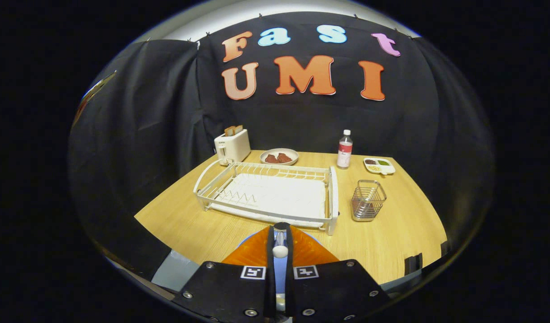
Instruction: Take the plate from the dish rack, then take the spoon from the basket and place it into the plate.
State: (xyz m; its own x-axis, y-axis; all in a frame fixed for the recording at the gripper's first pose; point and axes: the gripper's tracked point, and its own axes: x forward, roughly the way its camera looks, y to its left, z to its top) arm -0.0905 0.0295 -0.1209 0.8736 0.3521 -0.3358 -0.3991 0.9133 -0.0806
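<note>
Lower centre: empty dish rack (pixel 275 193) above, orange plate (pixel 308 252) on the table beneath the gripper (pixel 280 244), fingers pinching the spoon (pixel 279 247) upright; releasing high could bounce it off the plate.

Dish rack (pixel 268 193) stands across the desk (pixel 391 237) at 12 o'clock just beyond the plate (pixel 252 253), wire basket (pixel 368 200) near it at 1 o'clock, with toaster (pixel 232 146), bowl (pixel 279 156), bottle (pixel 345 150) and tray (pixel 379 165) lining the far edge; bare desk lies open at 10 and 3 o'clock.
</note>
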